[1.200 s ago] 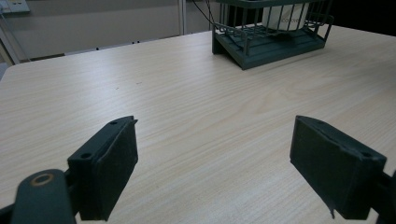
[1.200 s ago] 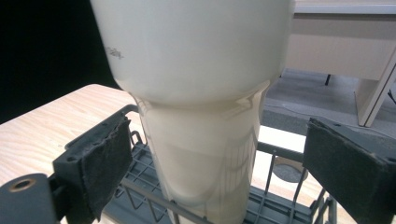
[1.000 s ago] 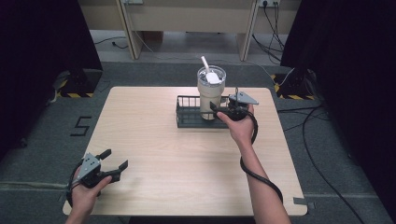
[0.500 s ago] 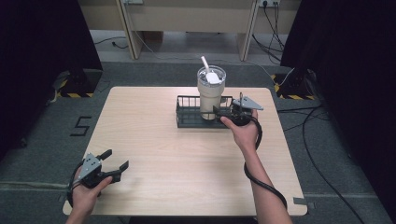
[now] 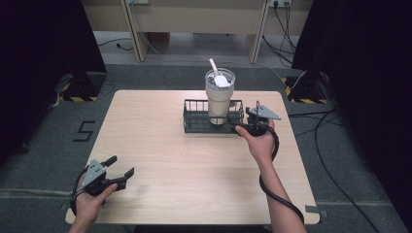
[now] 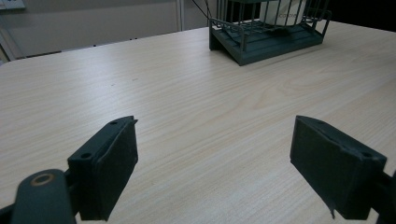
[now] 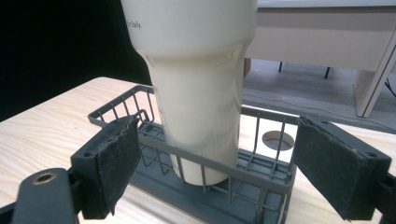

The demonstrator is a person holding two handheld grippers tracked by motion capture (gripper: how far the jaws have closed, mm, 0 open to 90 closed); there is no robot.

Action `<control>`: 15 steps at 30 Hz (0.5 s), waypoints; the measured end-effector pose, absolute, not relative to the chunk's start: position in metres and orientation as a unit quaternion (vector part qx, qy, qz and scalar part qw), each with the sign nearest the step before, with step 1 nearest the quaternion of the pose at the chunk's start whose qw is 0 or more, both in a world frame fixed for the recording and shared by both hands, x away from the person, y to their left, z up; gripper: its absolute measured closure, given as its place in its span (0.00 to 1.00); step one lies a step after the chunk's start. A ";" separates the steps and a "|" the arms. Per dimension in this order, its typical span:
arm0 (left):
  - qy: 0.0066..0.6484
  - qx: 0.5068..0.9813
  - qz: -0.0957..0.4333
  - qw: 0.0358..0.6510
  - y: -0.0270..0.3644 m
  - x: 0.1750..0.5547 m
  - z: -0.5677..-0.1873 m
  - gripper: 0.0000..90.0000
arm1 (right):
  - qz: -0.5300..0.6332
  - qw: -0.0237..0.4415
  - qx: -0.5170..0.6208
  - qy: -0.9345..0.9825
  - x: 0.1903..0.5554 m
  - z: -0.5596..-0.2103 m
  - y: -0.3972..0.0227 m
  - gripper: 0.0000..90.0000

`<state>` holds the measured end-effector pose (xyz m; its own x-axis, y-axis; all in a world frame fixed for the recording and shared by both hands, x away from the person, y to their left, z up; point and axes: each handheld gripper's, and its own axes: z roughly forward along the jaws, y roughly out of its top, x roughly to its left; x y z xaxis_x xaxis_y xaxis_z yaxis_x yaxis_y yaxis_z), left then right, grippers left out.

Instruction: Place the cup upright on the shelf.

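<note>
Your right gripper [image 5: 241, 127] sits at the right-hand end of the dark wire basket [image 5: 193, 127], jaws spread wide and gripping nothing, with your hand wrapped round the body of the tool and its cable looping back along your forearm. In the right gripper view the two padded jaws stand on either side of the basket's [image 7: 261, 184] end wall, close to the wire rail but apart from it, and the cream tumbler [image 7: 198, 88] rises directly ahead between them. The tumbler [image 5: 218, 99] stands upright inside the basket, toward its right half, a clear lid on top and a white straw [image 5: 213, 65] leaning out to the left. The basket rests on the far middle of the light wooden table [image 5: 160, 160], well away from your other hand. Your left gripper [image 5: 119, 166] is held low over the near left corner of the table, its jaws likewise released and empty, pointing across the bare wood toward the basket. The left gripper view looks along those open jaws over plain tabletop [image 6: 187, 116], with the basket [image 6: 271, 44] and the foot of the tumbler [image 6: 282, 11] far off at the top edge. A round cable hole [image 7: 278, 140] in the table shows just beyond the basket in the right gripper view.
</note>
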<state>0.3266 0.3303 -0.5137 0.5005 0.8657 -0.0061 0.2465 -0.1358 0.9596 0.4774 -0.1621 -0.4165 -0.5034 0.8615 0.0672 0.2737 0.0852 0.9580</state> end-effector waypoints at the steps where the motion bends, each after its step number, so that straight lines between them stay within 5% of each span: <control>1: 0.402 0.693 0.297 0.520 0.330 0.327 -0.514 0.16 | 0.534 0.273 0.417 0.683 0.476 -0.417 -0.163 0.17; 15: 0.403 0.693 0.298 0.519 0.330 0.326 -0.514 0.16 | 0.530 0.273 0.427 0.680 0.462 -0.418 -0.179 0.18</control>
